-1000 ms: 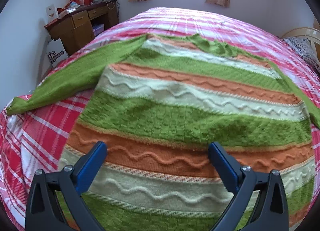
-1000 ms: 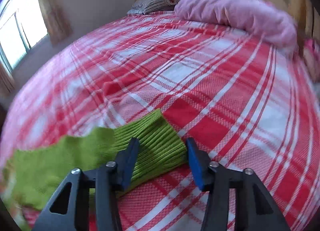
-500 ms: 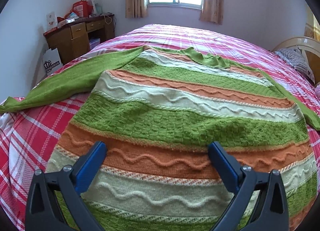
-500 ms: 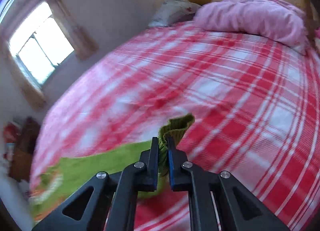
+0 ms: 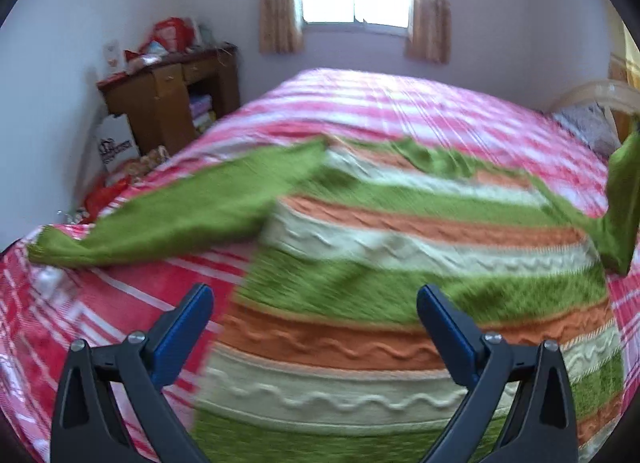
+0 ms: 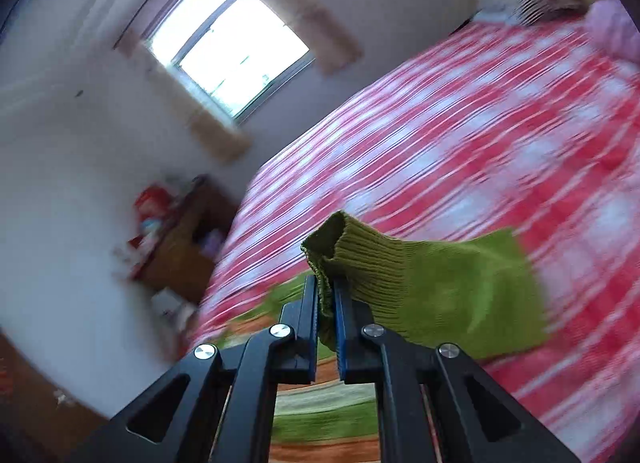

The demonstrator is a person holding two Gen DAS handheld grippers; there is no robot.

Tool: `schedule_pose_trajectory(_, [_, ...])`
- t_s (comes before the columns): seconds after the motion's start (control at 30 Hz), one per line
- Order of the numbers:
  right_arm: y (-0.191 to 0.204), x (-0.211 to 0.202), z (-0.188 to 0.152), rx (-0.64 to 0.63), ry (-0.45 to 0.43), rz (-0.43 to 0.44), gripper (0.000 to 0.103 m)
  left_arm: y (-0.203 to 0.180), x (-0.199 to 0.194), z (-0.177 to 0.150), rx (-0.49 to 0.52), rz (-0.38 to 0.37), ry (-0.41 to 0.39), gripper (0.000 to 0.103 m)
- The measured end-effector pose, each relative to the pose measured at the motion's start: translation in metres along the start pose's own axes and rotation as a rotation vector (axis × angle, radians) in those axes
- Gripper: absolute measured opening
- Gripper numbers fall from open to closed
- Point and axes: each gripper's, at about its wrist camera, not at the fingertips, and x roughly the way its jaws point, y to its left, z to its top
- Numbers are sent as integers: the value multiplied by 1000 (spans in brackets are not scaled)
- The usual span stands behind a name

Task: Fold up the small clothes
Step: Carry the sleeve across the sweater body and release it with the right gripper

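Sweater (image 5: 400, 263) lies flat on the bed (image 5: 400, 103), filling your left view from 6 to 3 o'clock. Your right gripper (image 6: 327, 295) pinches the cuff (image 6: 360, 259) of the right sleeve (image 5: 620, 203) and holds it raised, probably to fold it across the body. Your left gripper (image 5: 316, 327) hovers wide open, gripping nothing, probably ready for the left sleeve (image 5: 180, 207) at 9 o'clock.

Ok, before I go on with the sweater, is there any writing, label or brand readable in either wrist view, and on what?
White bag on the floor beside the wooden desk: dark printed logo and lettering, too blurred to read.
Card against the wall on the desk: a small mark, too small to read.
Red packaging on the desk: no legible text.
Striped sweater: no label visible.
Right wrist view: nothing readable.
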Motion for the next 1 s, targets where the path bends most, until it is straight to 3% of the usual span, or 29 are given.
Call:
schedule_pose_trajectory(0.2, [80, 89, -38, -21, 125, 156, 0, 48, -14, 5, -83, 37, -36, 103])
schedule_pose_trajectory(0.33, [138, 150, -78, -97, 215, 212, 0, 66, -12, 2, -110, 58, -37, 103])
schedule_pose_trajectory(0.43, [152, 182, -108, -93, 315, 254, 1, 74, -9, -1, -104, 69, -32, 103])
schedule_pose_trajectory(0.57, [146, 178, -122, -214, 259, 180, 1, 81, -8, -6, -77, 86, -44, 103])
schedule_pose_trajectory(0.7, [107, 169, -118, -279, 324, 88, 2, 83, 3, -8, -108, 51, -22, 103])
schedule_pose_trajectory(0.77, [90, 172, -117, -327, 350, -3, 10, 80, 9, -10, -127, 32, -5, 103])
schedule_pose_trajectory(0.8, [81, 172, -118, -350, 366, -39, 31, 78, 11, -11, -134, 23, 2, 103])
schedule_pose_trajectory(0.83, [73, 171, -121, -360, 384, -64, 61, 75, 13, -13, -136, 17, 9, 103])
schedule_pose_trajectory(0.87, [66, 170, -125, -358, 395, -76, 70, 71, 14, -15, -131, 10, 19, 103])
schedule_pose_trajectory(1.0, [62, 165, -142, -413, 400, -88, 72, 64, 18, -22, -100, 37, 22, 103])
